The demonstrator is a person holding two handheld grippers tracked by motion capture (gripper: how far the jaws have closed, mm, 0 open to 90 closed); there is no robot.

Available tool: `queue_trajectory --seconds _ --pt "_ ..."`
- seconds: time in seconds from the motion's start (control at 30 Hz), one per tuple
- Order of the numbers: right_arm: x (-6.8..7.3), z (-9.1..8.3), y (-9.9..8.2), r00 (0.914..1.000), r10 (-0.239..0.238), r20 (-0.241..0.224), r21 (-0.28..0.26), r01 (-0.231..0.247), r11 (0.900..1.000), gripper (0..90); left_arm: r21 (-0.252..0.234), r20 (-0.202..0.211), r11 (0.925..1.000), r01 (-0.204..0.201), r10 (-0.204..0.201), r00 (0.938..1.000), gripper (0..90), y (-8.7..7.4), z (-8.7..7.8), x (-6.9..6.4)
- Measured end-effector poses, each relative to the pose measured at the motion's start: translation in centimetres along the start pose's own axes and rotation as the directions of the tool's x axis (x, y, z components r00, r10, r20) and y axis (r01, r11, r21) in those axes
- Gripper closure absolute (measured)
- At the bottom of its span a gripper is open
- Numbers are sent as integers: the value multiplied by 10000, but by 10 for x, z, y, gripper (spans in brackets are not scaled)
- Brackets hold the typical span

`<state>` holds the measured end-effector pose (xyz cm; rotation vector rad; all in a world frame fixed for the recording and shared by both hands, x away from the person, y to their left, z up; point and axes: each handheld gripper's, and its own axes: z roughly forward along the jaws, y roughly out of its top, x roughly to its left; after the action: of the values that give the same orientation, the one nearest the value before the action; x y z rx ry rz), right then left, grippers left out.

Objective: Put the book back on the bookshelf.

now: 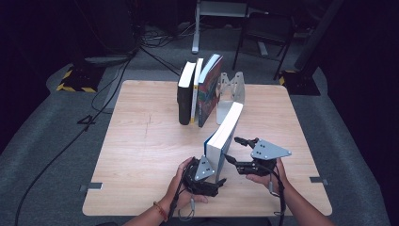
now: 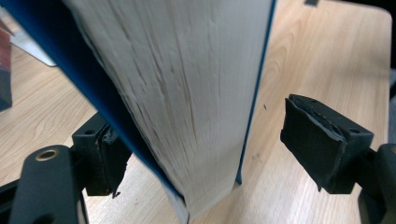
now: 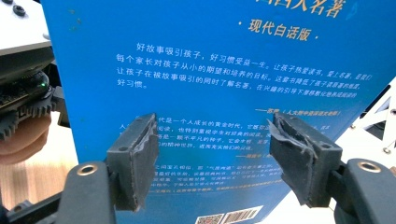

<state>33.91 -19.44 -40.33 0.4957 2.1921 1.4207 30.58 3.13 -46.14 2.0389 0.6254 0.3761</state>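
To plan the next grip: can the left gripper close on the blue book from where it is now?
Probably yes: the left gripper is open, and the blue book already stands between its jaws, with nothing else in the gap.

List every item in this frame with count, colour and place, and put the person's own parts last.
Blue book: 1, blue cover, white pages, near centre of table, leaning against the bookend.
Standing books: 3, black, white and multicoloured, far side of table, left of the bookend.
Bookend: 1, silver metal, far centre.
Table: 1, light wood.
Chair: 1, dark, beyond the table.
Left gripper: 1, black, open, astride the blue book's page edge.
Right gripper: 1, black, open, facing the back cover.
Hands: 2, near edge.
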Motion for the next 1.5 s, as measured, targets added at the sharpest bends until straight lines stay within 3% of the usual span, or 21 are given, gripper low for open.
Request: queue_trajectory --seconds 0.13,0.23,0.5,0.6,0.67,0.77,0.8,0.87,0.9,0.97,1.27,1.3,1.33,1.37,1.5 --pt "0 2 -1 9999 -67 118 34 66 10000 329 -316 -818 9986 412 -437 9957 338 -1 3 0" --pt "0 2 0 9997 -145 182 70 143 9999 331 -478 -723 9964 694 -728 9947 425 -2 4 4" --pt "-9 -5 -3 9997 -44 251 -36 45 10000 326 -125 -478 9993 364 -369 9982 542 -3 -5 17" --pt "-17 -12 -4 9996 33 269 -139 -29 9999 322 -3 120 10000 22 -22 9999 567 -7 -15 29" --pt "-24 -18 -6 9999 109 47 -265 -108 9996 320 83 591 9995 -300 295 9978 571 -10 -21 37" --pt "-34 -23 -9 9994 300 -144 -302 -305 9991 314 244 1773 9967 -771 715 9816 581 -17 -38 55" --pt "-34 -23 -9 9994 300 -144 -302 -305 9991 314 244 1773 9967 -771 715 9816 581 -17 -38 55" --pt "-39 -22 -12 9990 386 -246 -177 -390 9991 306 306 2207 9954 -908 819 9719 581 -21 -45 60" --pt "-40 -19 -12 9983 381 -439 -97 -386 9992 304 378 2521 9934 -1082 953 9630 582 -24 -53 65" --pt "-40 -15 -12 9977 263 -619 -54 -267 9996 302 399 2660 9928 -1133 987 9589 581 -27 -58 68" --pt "-37 10 -13 9854 206 -1689 380 -144 9992 275 408 2552 9909 -1280 1135 9602 555 -30 -61 71" --pt "-36 15 -13 9799 160 -1988 434 -76 9990 271 483 2434 9896 -1356 1200 9625 536 -31 -60 70" --pt "-36 15 -13 9799 160 -1988 434 -76 9990 271 483 2434 9896 -1356 1200 9625 523 -31 -60 70" --pt "-37 19 -14 9723 294 -2320 388 -210 9990 271 585 2325 9888 -1370 1200 9652 514 -33 -59 68" --pt "-36 24 -14 9639 296 -2645 413 -194 9990 312 602 1897 9908 -1213 1080 9759 436 -34 -59 68"
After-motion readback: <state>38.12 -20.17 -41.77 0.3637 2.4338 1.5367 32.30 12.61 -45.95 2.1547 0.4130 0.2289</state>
